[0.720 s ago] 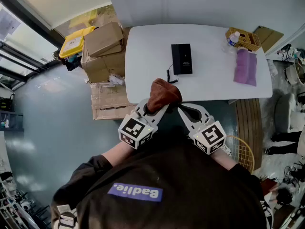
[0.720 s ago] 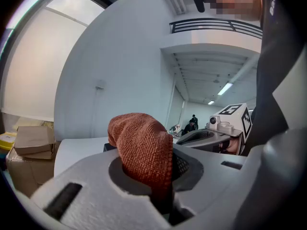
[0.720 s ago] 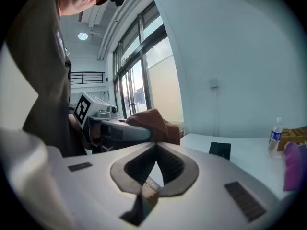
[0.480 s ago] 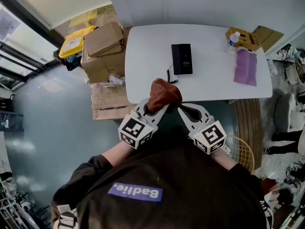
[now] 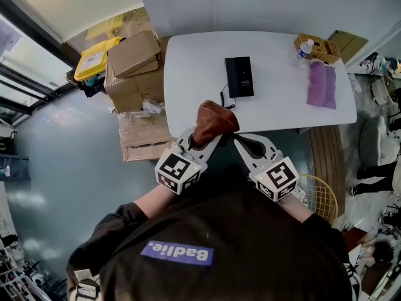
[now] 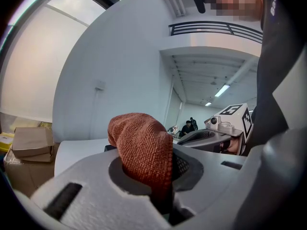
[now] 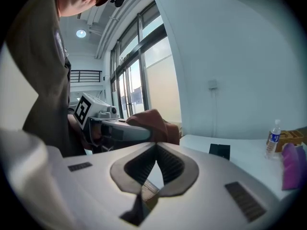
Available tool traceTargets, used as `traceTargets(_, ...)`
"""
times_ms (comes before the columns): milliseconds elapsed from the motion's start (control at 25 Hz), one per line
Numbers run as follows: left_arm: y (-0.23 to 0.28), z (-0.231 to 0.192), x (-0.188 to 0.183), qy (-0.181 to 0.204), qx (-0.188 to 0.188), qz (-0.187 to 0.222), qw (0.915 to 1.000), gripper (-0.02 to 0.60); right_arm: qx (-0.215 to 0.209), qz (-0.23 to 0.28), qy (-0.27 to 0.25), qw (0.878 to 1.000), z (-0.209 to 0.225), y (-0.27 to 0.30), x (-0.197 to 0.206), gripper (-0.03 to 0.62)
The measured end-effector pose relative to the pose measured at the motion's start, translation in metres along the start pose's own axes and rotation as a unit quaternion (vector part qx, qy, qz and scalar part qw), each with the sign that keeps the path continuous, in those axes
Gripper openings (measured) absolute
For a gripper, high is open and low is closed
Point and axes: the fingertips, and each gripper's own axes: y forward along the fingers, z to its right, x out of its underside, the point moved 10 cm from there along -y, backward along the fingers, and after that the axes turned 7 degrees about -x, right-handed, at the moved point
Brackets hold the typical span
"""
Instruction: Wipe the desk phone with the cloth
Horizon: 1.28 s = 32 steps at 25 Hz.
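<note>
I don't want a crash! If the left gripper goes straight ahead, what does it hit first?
Probably the phone on the table; how high the cloth travels is unclear.

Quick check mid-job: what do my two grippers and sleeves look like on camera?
The left gripper and right gripper are alike: light grey moulded bodies, dark ribbed pads and a white cube with black square markers at the rear. Dark sleeves stop short of the wrists. No cables show.
</note>
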Motion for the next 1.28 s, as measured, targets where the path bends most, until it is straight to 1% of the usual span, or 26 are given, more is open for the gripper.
traceTargets(240,-0.002,-0.016,0.004,-0.003,0.016,-0.001,0.9999,0.06,0.032,0.004,0.002,0.999,-0.007,0.004,0.002,0.031)
traceTargets(360,0.003,-0.022,0.005,-0.004,0.015,-0.004,0.9999,0.06,0.041,0.006,0.004,0.999,-0.002,0.005,0.004,0.031)
traceTargets(480,0.015,-0.029,0.004,-0.003,0.007,-0.007,0.9999,0.06,0.043,0.009,0.008,0.999,0.013,0.004,0.005,0.031)
traceTargets(640,0.043,-0.041,-0.004,0.001,-0.014,-0.007,0.9999,0.06,0.036,0.014,0.008,0.999,0.053,0.006,0.003,0.031)
traceTargets(800,0.079,-0.052,-0.011,-0.005,-0.044,-0.008,0.999,0.06,0.014,0.015,0.006,1.0,0.102,0.006,-0.004,0.031)
traceTargets(1080,0.148,-0.068,-0.016,-0.012,-0.098,-0.028,0.9948,0.06,-0.05,0.009,0.011,0.999,0.188,0.015,-0.01,0.031)
traceTargets(1280,0.187,-0.075,-0.017,-0.023,-0.141,-0.033,0.9891,0.06,-0.095,0.016,0.016,0.995,0.228,0.017,-0.017,0.031)
